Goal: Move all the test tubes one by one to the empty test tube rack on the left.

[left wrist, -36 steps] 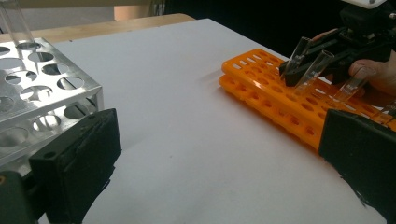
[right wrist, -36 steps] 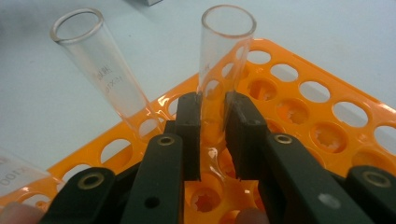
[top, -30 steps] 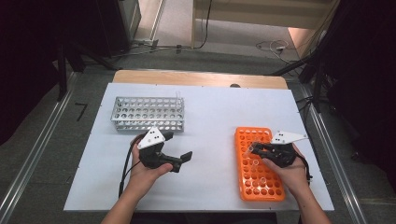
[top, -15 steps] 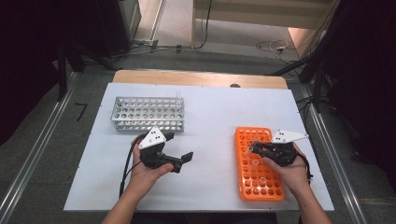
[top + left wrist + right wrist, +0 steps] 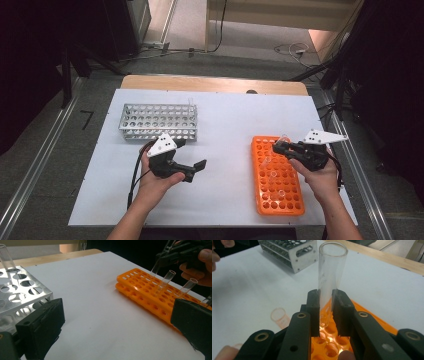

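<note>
Right claw (image 5: 325, 312) clamped on a glass tube (image 5: 330, 272) above the orange rack (image 5: 277, 175) at four o'clock for carrying; left claw (image 5: 117, 332) open, idle.

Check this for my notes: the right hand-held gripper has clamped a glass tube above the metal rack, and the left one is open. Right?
Not quite. The right hand-held gripper holds the glass tube above the orange rack, not the metal rack, as the right gripper view shows. The left hand-held gripper is open.
</note>
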`<action>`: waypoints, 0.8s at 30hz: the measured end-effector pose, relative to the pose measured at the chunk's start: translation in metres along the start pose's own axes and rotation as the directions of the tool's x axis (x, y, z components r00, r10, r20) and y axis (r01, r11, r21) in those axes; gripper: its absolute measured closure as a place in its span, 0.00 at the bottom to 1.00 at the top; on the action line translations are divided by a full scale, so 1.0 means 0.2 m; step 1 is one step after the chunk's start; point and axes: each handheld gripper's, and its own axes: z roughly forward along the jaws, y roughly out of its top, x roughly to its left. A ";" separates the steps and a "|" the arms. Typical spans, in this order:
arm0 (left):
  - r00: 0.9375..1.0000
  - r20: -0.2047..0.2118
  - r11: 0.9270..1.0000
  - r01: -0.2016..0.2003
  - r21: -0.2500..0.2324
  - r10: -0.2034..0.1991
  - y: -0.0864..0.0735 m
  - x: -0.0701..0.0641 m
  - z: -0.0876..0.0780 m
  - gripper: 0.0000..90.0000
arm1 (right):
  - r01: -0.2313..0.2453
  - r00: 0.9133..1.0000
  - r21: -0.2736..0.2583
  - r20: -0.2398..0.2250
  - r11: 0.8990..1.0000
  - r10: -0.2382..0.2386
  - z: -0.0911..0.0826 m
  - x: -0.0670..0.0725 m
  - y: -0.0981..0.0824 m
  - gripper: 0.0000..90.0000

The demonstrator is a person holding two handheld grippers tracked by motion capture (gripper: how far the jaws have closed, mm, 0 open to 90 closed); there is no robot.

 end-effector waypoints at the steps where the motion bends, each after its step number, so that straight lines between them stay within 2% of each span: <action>1: 1.000 0.003 1.000 -0.002 -0.002 0.002 0.01 0.00 0.00 0.00 | 0.000 1.000 -0.006 0.004 1.000 0.000 0.00 0.00 0.01 0.83; 4: 1.000 0.004 1.000 -0.010 0.000 0.010 0.02 -0.01 0.01 0.00 | -0.004 1.000 -0.025 0.002 1.000 0.004 0.01 0.01 0.05 0.83; 9: 1.000 0.013 1.000 -0.009 -0.006 0.009 0.04 -0.02 0.03 0.00 | -0.003 0.999 -0.044 -0.032 0.999 0.001 0.04 0.04 0.10 0.83; 17: 0.999 0.039 1.000 -0.027 -0.006 0.028 0.08 -0.07 0.07 0.01 | 0.024 0.994 -0.026 -0.105 0.999 -0.027 0.10 0.15 0.14 0.83; 21: 0.997 0.071 1.000 -0.024 -0.009 0.025 0.10 -0.10 0.09 0.04 | 0.057 0.989 -0.002 -0.138 0.998 -0.057 0.13 0.21 0.15 0.83; 24: 0.995 0.086 0.999 -0.041 -0.007 0.041 0.12 -0.14 0.12 0.09 | 0.074 0.985 0.019 -0.155 0.997 -0.070 0.15 0.24 0.15 0.83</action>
